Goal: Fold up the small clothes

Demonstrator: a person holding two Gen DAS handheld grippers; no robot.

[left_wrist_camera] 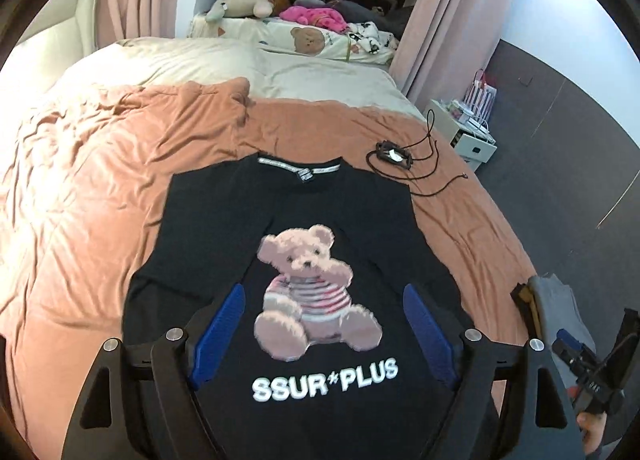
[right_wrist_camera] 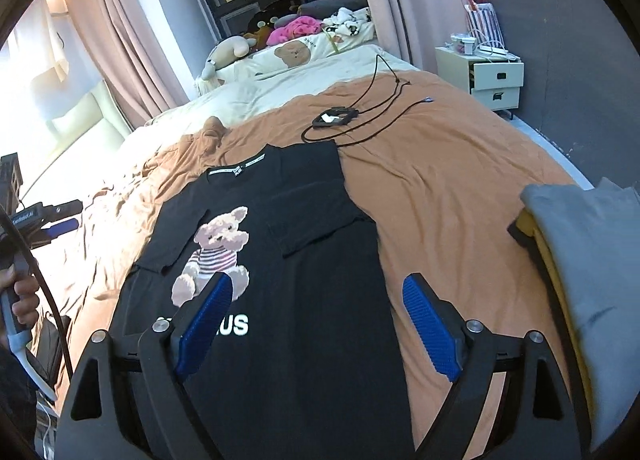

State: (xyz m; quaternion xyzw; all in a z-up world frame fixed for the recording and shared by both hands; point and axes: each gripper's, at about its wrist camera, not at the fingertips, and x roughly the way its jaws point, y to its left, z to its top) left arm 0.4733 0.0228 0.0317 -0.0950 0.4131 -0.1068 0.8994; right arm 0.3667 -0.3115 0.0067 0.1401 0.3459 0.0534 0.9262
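Nearest the camera, my left hand-held gripper (left_wrist_camera: 324, 324) hangs with its two blue-padded fingers (left_wrist_camera: 222, 334) spread wide apart and nothing between them. Below it lies a black T-shirt (left_wrist_camera: 208, 219), flat on the bed and front side up, with both short sleeves folded inward over the chest. A pink teddy bear print (left_wrist_camera: 310, 292) shows in the gap between my left fingers, with white lettering reading "SSUR*PLUS" just under it.

My right hand-held gripper (right_wrist_camera: 320, 324) is also spread open and empty. It hovers over the shirt's lower right part, its left finger crossing the lettering and its right finger above the bare bedding just beside the shirt's edge.

The shirt rests on a rumpled orange-brown blanket (left_wrist_camera: 80, 199) that covers the near part of the bed; beyond it the bedding is cream. Just past the shirt's collar, on the blanket, lies a small black frame-like object with a thin black cord (right_wrist_camera: 334, 117) looping around it. At my right, a folded stack of clothes (right_wrist_camera: 592, 244) (grey on top, yellow below) sits near the bed's edge.

Further off are a bear-print pillow (right_wrist_camera: 294, 53), plush toys, pink curtains (right_wrist_camera: 116, 43), a grey wall and a white bedside cabinet (right_wrist_camera: 494, 79) with two drawers.
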